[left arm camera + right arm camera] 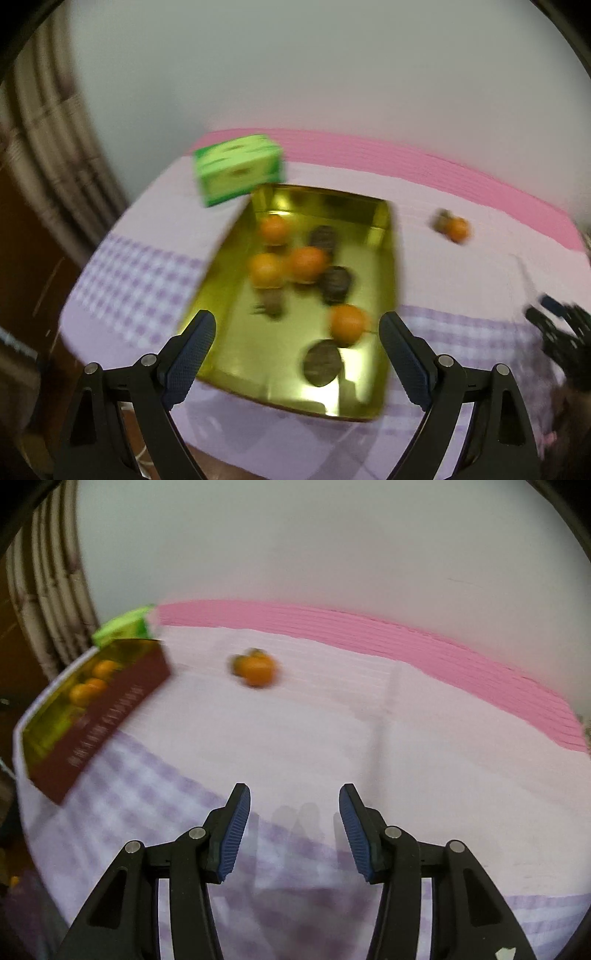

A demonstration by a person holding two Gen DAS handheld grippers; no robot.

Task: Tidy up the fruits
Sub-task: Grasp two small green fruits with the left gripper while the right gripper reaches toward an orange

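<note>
A gold metal tray (236, 254) lies on the table and holds several oranges (306, 263) and several dark brown fruits (335, 283). My left gripper (297, 325) is open and empty, hovering over the tray's near end. One orange (457, 229) with a small brown fruit (440, 218) beside it lies on the cloth to the right of the tray. In the right wrist view that orange (256, 669) lies ahead, left of centre; my right gripper (294, 799) is open and empty, well short of it. The tray (110, 716) shows at the left there.
A green box (238, 168) stands behind the tray's far left corner. The table has a lilac checked cloth (136, 280) with a pink band (406, 158) at the back, against a pale wall. The right gripper's body (561, 332) shows at the right edge of the left wrist view.
</note>
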